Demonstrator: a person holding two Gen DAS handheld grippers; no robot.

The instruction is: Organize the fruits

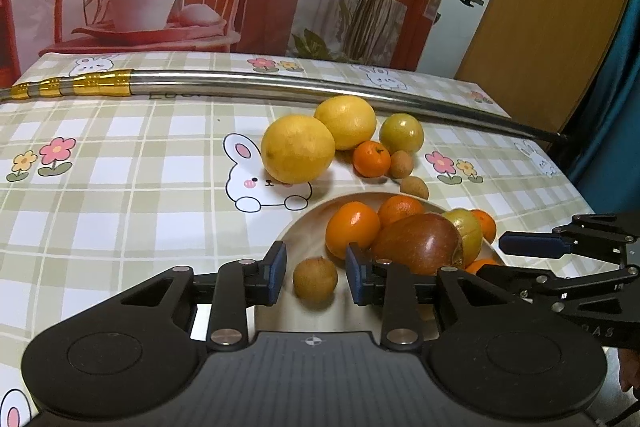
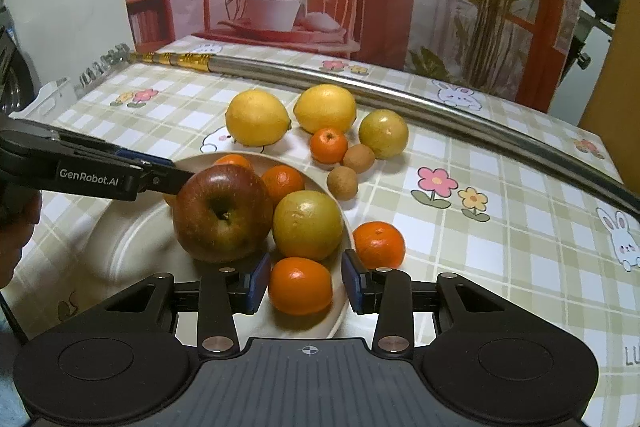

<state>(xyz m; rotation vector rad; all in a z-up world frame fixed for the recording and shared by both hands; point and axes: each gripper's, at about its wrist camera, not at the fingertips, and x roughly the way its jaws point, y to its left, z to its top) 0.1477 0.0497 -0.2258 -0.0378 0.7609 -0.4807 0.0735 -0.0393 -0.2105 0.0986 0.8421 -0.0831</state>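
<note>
In the left wrist view a brown longan (image 1: 315, 279) lies on the white plate (image 1: 304, 223) between the pads of my left gripper (image 1: 316, 273), with a small gap on each side. In the right wrist view my right gripper (image 2: 306, 285) straddles a tangerine (image 2: 300, 285) at the plate's (image 2: 120, 247) near rim; its left pad touches the fruit and a gap shows at the right pad. A red apple (image 2: 222, 213), a yellow-green fruit (image 2: 307, 225) and more tangerines fill the plate. Two lemons (image 2: 256, 117), a tangerine (image 2: 329, 145), a green fruit (image 2: 383, 133) and two longans (image 2: 342, 183) lie behind it.
A long metal pole (image 1: 280, 83) with a gold end crosses the back of the checked tablecloth. One tangerine (image 2: 379, 244) sits on the cloth just right of the plate. A printed backdrop stands behind the table. The table's right edge (image 1: 568, 179) is close to the plate.
</note>
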